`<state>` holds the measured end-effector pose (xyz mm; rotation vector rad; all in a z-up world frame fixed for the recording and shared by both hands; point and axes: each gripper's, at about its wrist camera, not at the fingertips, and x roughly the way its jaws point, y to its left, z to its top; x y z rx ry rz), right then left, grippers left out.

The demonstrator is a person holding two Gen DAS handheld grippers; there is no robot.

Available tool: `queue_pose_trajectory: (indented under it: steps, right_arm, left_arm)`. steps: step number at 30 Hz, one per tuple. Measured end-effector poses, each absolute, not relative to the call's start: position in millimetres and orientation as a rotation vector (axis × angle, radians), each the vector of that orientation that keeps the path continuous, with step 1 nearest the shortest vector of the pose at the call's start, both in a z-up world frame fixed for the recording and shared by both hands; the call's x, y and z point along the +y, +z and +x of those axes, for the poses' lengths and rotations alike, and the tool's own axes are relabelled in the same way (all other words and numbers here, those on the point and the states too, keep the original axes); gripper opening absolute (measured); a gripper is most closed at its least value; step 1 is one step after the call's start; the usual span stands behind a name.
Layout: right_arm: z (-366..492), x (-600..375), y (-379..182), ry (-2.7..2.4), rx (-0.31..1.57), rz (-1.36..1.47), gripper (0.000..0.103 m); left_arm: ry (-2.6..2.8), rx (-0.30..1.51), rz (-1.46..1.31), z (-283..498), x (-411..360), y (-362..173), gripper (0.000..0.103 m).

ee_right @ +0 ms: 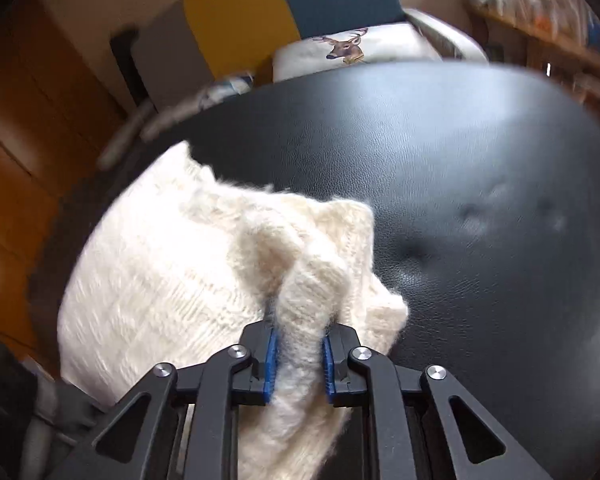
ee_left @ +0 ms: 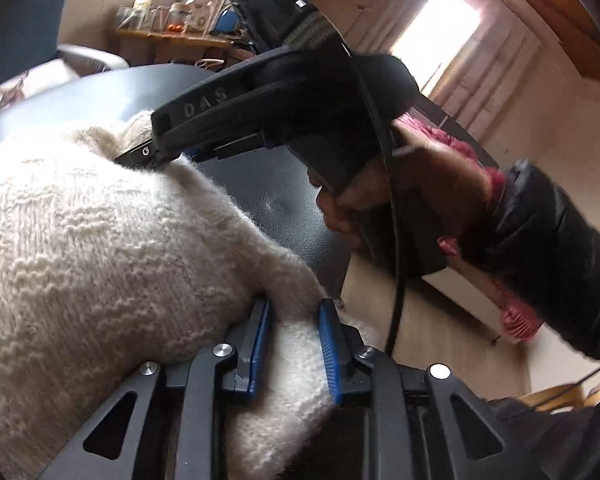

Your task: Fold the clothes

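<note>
A cream knitted sweater (ee_left: pixel 100 240) lies bunched on a black leather surface (ee_left: pixel 276 196). In the left wrist view my left gripper (ee_left: pixel 296 344) is shut on a thick fold at the sweater's near edge, with wool filling the gap between the blue pads. Further back, my right gripper (ee_left: pixel 148 152) meets the sweater's far edge, held by a hand (ee_left: pixel 420 200) in a black sleeve. In the right wrist view the right gripper (ee_right: pixel 299 364) is shut on a raised ridge of the sweater (ee_right: pixel 172 264), which rests on the left part of the leather surface (ee_right: pixel 460 160).
A cushion with a deer print (ee_right: pixel 340 48) sits behind the leather surface, in front of a blue and yellow chair back (ee_right: pixel 236 20). A wooden shelf with jars (ee_left: pixel 168 20) stands at the back. Wooden cabinets (ee_right: pixel 20 120) are on the left. Pink cloth (ee_left: pixel 516 320) lies on the floor.
</note>
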<state>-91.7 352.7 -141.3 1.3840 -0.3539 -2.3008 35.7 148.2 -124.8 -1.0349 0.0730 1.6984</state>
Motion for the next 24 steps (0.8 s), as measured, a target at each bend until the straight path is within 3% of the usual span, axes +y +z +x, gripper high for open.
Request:
queue_pose_trajectory:
  steps: [4, 8, 11, 15, 21, 24]
  right_arm:
    - [-92.9, 356.8, -143.2, -2.294, -0.365, 1.357, 0.017]
    - [-90.9, 355.1, -135.8, -2.309, -0.343, 1.352, 0.020]
    - [-94.0, 355.1, -127.9, -2.310, -0.373, 1.363, 0.030]
    - [-88.6, 351.4, -96.6, -2.387, -0.283, 1.343, 0.059]
    - [-94.9, 310.7, -41.9, -2.357, -0.134, 1.187, 0.059]
    - [-111.0, 254.9, -43.0, -2.196, -0.079, 1.192, 0.059]
  left_arm:
    - [1.760, 0.135, -0.990, 51.5, 144.8, -118.8, 0.024]
    - [1.815, 0.070, -0.969, 59.9, 121.0, -97.2, 0.026]
    - [1.885, -0.006, -0.939, 67.3, 84.0, -81.4, 0.028]
    - [2.004, -0.061, -0.926, 81.0, 30.0, -73.0, 0.028]
    - [2.071, 0.002, -0.964, 85.2, 0.3, -80.8, 0.028]
    - [2.052, 0.039, -0.994, 92.1, 0.0, -90.8, 0.028]
